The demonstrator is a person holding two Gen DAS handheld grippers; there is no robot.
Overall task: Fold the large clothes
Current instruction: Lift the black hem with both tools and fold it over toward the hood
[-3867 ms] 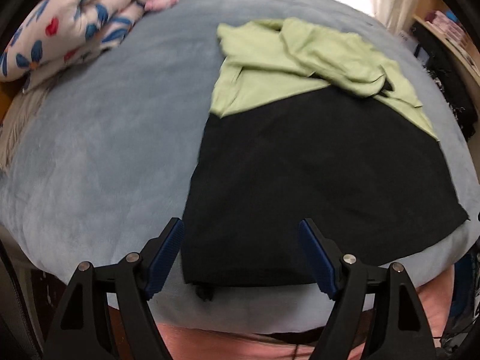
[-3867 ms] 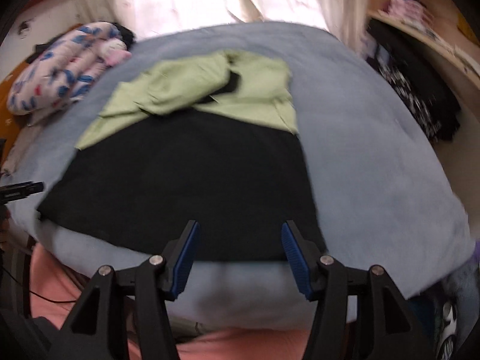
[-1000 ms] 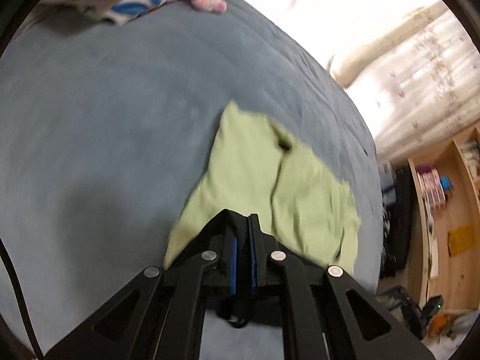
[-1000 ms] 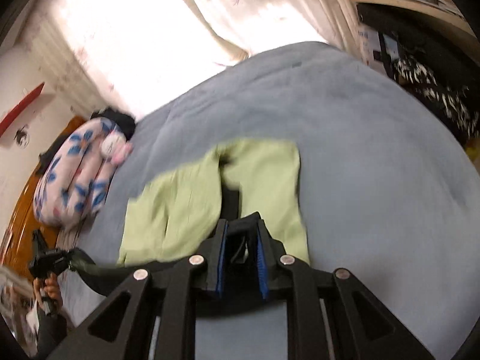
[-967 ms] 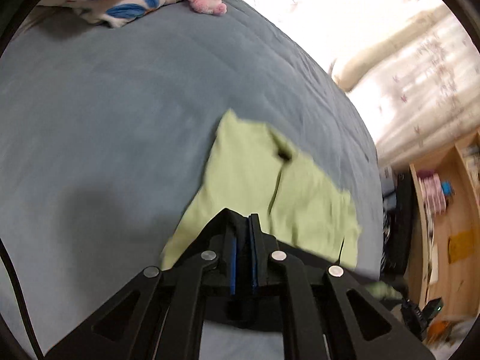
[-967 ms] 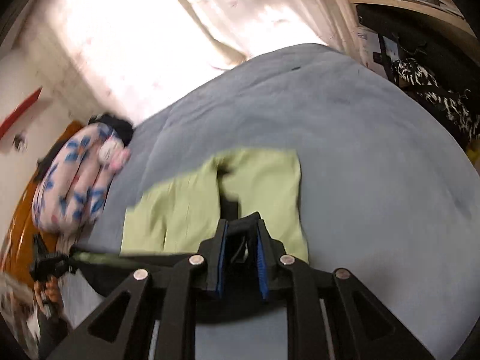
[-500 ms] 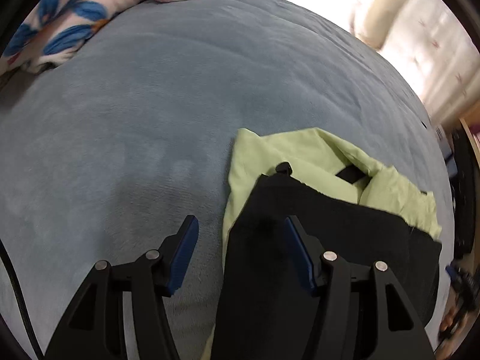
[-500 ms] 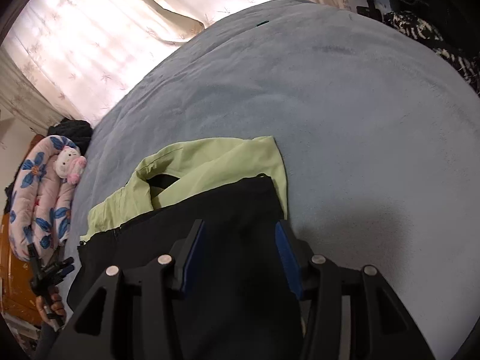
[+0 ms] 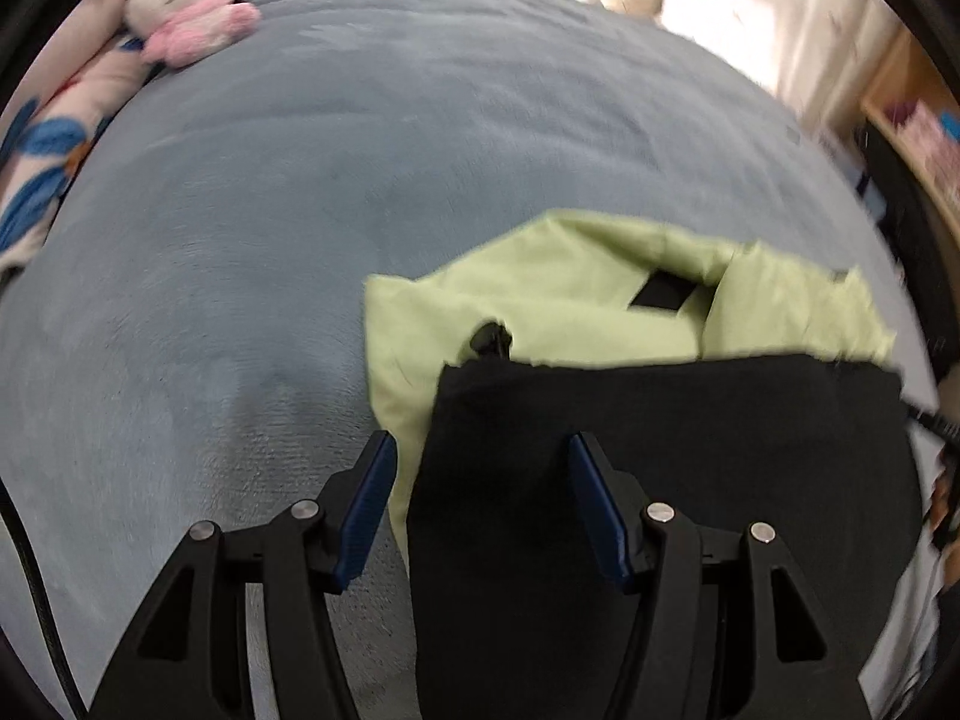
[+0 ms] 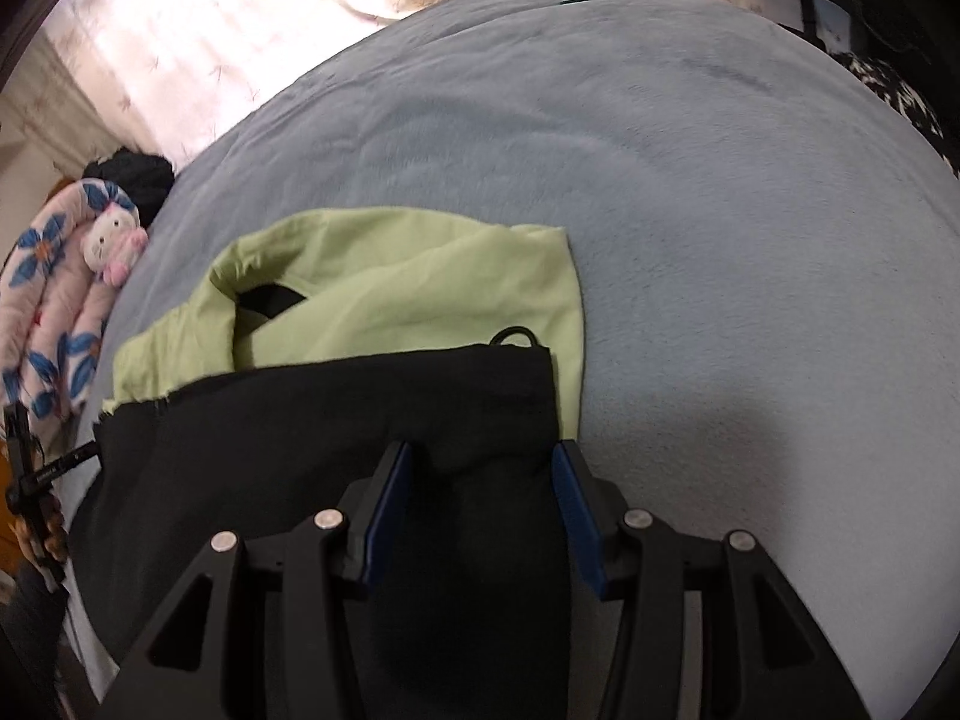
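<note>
Now both hand-held grippers, left (image 9: pixel 483 495) and right (image 10: pixel 480 507), gape over the folded garment (image 10: pixel 336 420).

garment (image 9: pixel 660 468) on bed (image 9: pixel 300 180), its near half folded over the far half | left gripper (image 9: pixel 483 495) above the fold's left corner, right gripper (image 10: pixel 480 504) above its right (both spread, holding nothing) | plush toy (image 9: pixel 186 0) on rolled quilt (image 10: pixel 54 300), far left

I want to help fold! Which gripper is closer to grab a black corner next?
Probably the left gripper: the black half's corner lies just past its open fingers. The right gripper hovers over mid-cloth.
</note>
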